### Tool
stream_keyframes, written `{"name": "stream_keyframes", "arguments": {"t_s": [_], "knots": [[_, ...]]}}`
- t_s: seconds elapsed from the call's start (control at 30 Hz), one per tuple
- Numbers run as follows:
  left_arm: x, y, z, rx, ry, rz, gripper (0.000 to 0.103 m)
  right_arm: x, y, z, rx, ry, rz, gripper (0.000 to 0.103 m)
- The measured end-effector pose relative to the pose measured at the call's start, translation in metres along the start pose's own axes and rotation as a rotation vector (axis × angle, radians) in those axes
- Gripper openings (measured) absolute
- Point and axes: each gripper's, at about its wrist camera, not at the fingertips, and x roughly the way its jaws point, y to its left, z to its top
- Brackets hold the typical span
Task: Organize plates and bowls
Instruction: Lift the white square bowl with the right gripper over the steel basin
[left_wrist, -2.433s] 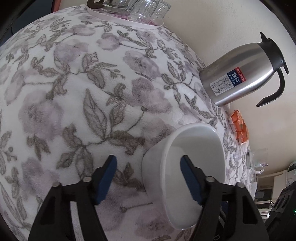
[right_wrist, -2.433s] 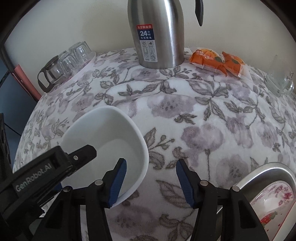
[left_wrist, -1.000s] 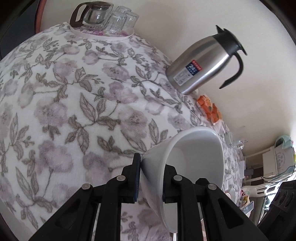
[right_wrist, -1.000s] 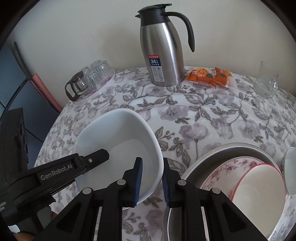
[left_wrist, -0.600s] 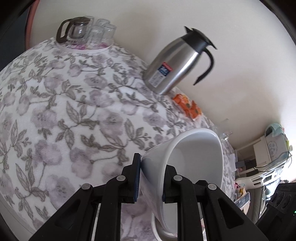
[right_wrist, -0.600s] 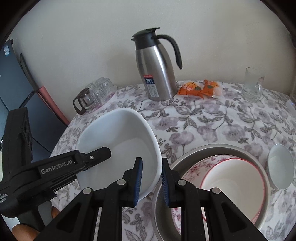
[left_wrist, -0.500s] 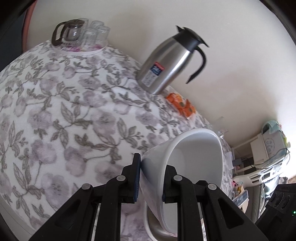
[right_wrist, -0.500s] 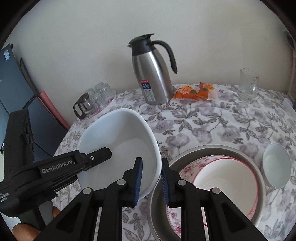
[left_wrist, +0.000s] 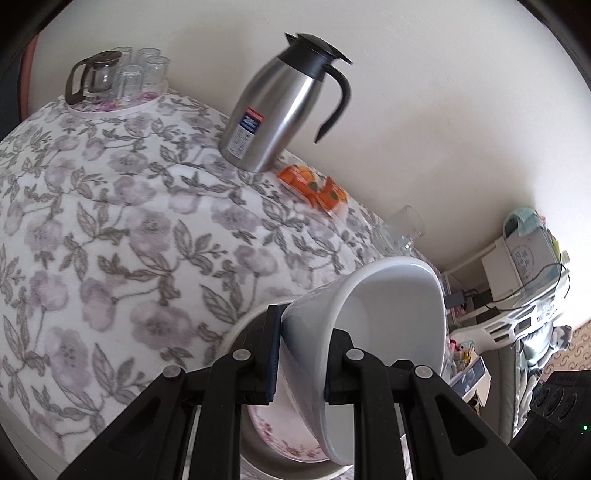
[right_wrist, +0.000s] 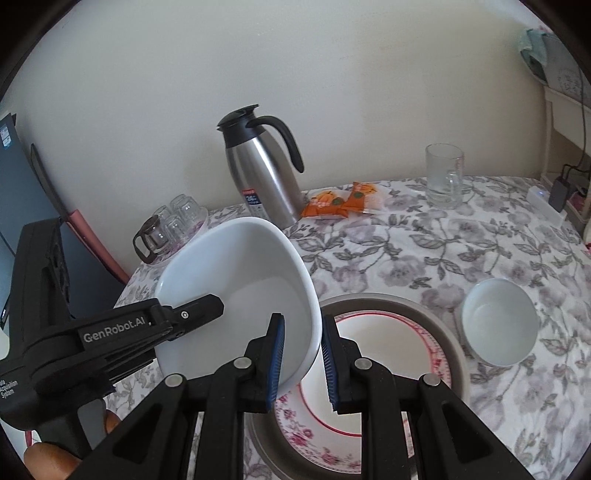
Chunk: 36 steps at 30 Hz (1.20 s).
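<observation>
Both grippers hold one large white bowl (right_wrist: 236, 280) in the air, tilted, above the table. My right gripper (right_wrist: 300, 363) is shut on its right rim. My left gripper (left_wrist: 300, 360) is shut on the opposite rim; the bowl (left_wrist: 391, 332) fills that view's lower right. Below lies a grey round tray (right_wrist: 448, 332) with a floral plate (right_wrist: 314, 448) and a red-rimmed bowl (right_wrist: 373, 339) stacked in it. A small white bowl (right_wrist: 498, 323) sits on the cloth to the tray's right.
A steel thermos jug (right_wrist: 264, 173) stands at the back by the wall. A tray of upturned glasses with a glass pot (right_wrist: 168, 229) is at the back left. Orange snack packets (right_wrist: 340, 201) and a glass mug (right_wrist: 443, 177) lie at the back right. The floral tablecloth (left_wrist: 110, 229) covers the table.
Both grippers have lifted the white bowl higher and carried it right, so it now hangs partly over the grey tray. More of the tray and the small bowl show.
</observation>
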Motion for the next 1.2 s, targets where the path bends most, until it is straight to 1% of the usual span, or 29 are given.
{"name": "stream_keyframes", "arguments": {"t_s": [0.27, 0.57, 0.7, 0.97, 1.2], "knots": [[0.009, -0.028, -0.013, 0.038, 0.029, -0.010, 0.018, -0.016, -0.029, -0.003, 0.049, -0.016, -0.028, 0.022], [0.022, -0.056, -0.027, 0.080, 0.064, -0.002, 0.018, -0.027, -0.054, -0.010, 0.093, -0.020, -0.069, 0.022], [0.027, -0.064, -0.032, 0.091, 0.077, 0.005, 0.018, -0.029, -0.064, -0.012, 0.109, -0.015, -0.073, 0.022], [0.037, -0.069, -0.039, 0.093, 0.104, 0.030, 0.018, -0.023, -0.073, -0.016, 0.121, 0.023, -0.082, 0.022], [0.046, -0.059, -0.040, 0.066, 0.132, 0.044, 0.018, -0.015, -0.072, -0.020, 0.118, 0.048, -0.077, 0.022]]}}
